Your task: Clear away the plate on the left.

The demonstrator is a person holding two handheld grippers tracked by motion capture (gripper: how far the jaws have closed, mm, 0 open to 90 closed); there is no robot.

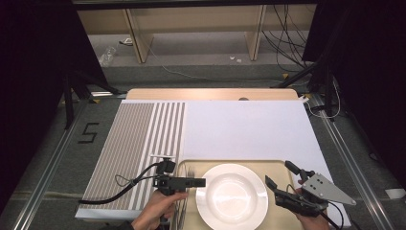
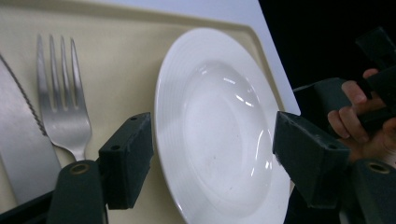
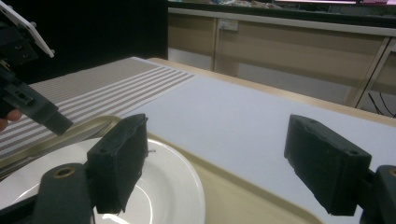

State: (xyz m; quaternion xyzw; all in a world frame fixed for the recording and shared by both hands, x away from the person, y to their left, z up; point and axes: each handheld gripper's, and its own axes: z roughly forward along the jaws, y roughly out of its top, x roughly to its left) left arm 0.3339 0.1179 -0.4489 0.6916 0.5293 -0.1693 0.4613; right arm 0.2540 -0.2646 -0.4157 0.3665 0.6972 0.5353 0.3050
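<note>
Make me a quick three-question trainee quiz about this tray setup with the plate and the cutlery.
1. True or false: the white plate sits on the beige tray.
2. Which item lies directly beside the plate's left edge in the high view? A) spoon B) fork C) cup
3. Fill in: the left gripper has its fingers ____, with nothing pressed between them.

Key:
1. True. The plate rests inside the tray's rim.
2. B. The fork lies next to the plate, with the knife on its other side.
3. Open. The right gripper is open too.
</note>
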